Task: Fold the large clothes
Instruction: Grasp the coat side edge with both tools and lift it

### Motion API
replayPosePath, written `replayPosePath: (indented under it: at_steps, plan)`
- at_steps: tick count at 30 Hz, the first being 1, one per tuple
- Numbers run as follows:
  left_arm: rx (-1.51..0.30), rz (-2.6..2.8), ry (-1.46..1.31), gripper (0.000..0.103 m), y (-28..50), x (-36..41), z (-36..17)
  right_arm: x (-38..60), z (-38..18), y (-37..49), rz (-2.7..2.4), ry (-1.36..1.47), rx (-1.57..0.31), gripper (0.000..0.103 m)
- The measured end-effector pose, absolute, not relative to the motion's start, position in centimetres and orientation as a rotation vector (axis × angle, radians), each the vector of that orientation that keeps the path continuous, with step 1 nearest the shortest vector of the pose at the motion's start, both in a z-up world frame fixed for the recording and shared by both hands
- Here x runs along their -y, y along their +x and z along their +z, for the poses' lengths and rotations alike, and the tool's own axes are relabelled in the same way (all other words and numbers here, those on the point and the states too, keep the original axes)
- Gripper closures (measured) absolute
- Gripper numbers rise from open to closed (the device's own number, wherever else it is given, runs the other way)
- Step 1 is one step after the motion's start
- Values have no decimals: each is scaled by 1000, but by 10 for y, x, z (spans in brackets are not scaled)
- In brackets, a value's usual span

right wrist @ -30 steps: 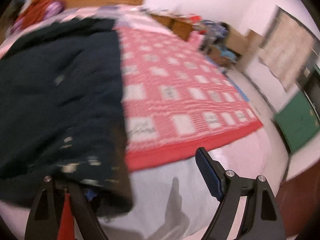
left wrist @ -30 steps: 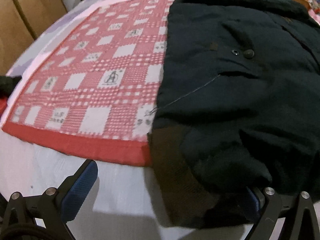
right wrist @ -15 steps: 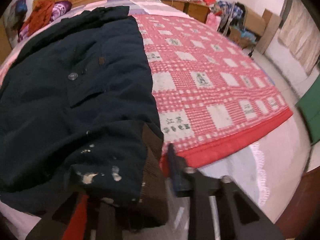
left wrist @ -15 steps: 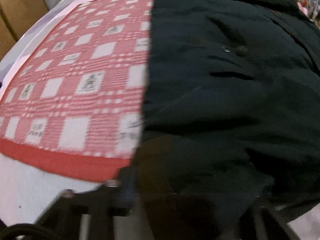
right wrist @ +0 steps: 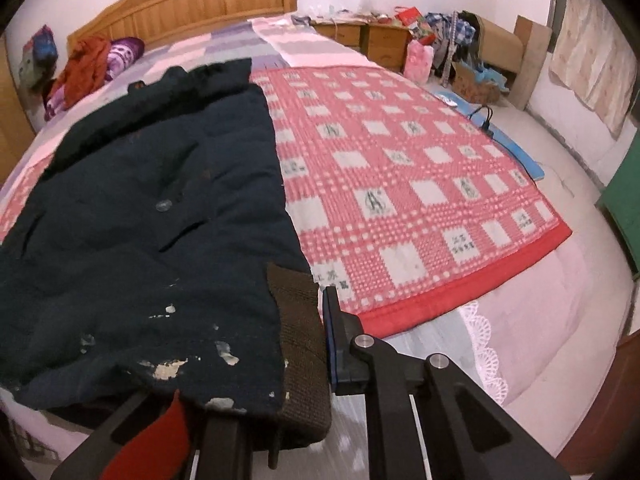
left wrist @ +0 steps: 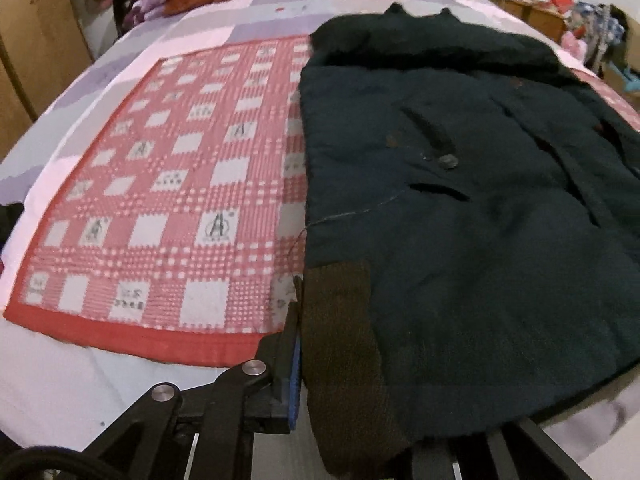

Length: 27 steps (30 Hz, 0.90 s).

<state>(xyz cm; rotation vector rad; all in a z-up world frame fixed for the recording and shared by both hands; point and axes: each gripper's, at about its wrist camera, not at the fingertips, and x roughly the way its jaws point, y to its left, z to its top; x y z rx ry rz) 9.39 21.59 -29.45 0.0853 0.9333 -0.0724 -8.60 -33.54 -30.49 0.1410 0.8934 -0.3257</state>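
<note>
- A large dark navy padded coat (left wrist: 480, 208) is lying spread flat on the bed (left wrist: 60, 380), its collar end pointing toward the light wooden headboard (right wrist: 192, 0) and its hem reaching the near edge of the mattress
- The coat is resting partly on a red-and-white checked blanket with a plain red border (left wrist: 168, 208), which is covering the middle of the bed on both sides of the garment
- The left gripper (left wrist: 348, 392) is sitting at the coat's near hem corner with its fingers clamped on the brown ribbed knit cuff (left wrist: 340, 320) that is lying along that corner; the blue pad of one finger (left wrist: 295, 384) is pressing against the cuff's edge, while the other finger is hidden under the dark cloth
- The right gripper (right wrist: 308, 364) is gripping the opposite hem corner, its fingers closed on a second brown ribbed knit cuff (right wrist: 300, 336), with a blue-padded finger (right wrist: 334, 344) tight against it
- Pale flecks are showing on the coat's fabric near the right gripper
- A round dark button (left wrist: 447, 161) is sitting near the coat's middle, beside a slit pocket
- An orange garment and a purple patterned bundle (right wrist: 96, 64) are lying piled at the head of the bed, well apart from the coat
</note>
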Motion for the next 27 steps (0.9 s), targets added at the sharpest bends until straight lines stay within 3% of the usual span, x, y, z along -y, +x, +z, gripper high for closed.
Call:
replayPosePath:
  at_steps: [9, 19, 23, 27]
  plan:
    - [-1012, -112, 102, 87, 33, -224, -270, 330, -267, -137, -302, 132, -925, 91]
    - [-1233, -127, 69, 87, -64, -236, -229, 307, -192, -252, -284, 87, -1134, 92]
    - [-1222, -146, 84, 87, -47, -238, -213, 306, -164, -262, -284, 69, -1151, 92]
    - [-1132, -165, 96, 87, 7, -234, -199, 305, -145, -228, -256, 60, -1055, 92]
